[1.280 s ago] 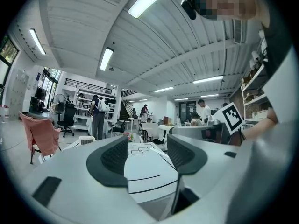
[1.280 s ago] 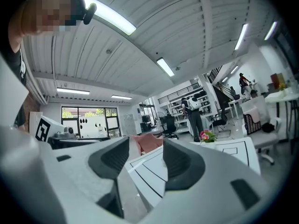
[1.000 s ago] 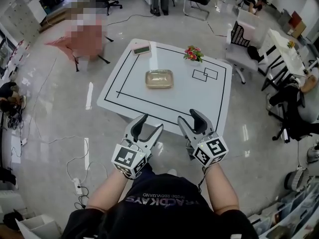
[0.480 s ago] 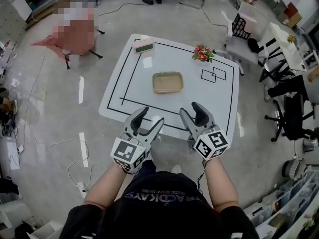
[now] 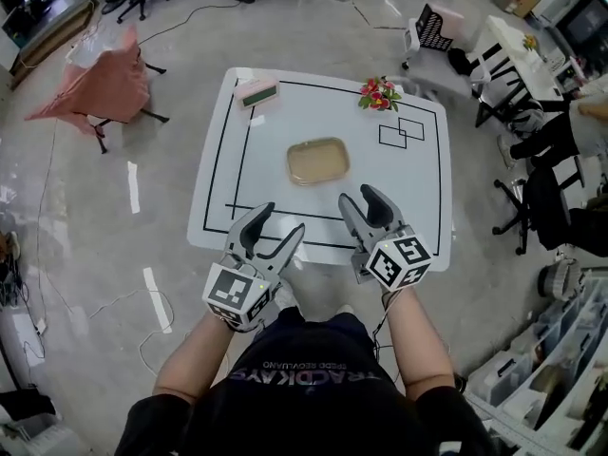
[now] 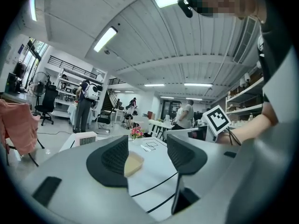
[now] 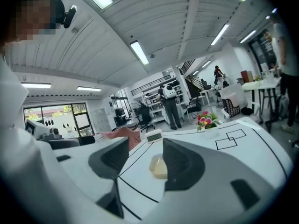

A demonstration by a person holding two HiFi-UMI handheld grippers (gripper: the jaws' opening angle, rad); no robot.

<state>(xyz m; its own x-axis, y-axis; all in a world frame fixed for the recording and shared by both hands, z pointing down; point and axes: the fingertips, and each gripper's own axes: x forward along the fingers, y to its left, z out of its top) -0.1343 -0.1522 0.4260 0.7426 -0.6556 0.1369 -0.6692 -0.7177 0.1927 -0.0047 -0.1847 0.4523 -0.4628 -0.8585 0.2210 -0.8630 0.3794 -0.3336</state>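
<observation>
Hovering over the near edge of the bench, the left gripper and right gripper both have their fingers apart, empty. Mid-bench lies a shallow tan tray. It looks light, thin and probably slippery, so it is best pinched at the rim. Beyond stand a clock and flowers.

An open lab-workshop: a line-marked table on a bare floor, office chairs, desks, stocked shelves, strip lights.
</observation>
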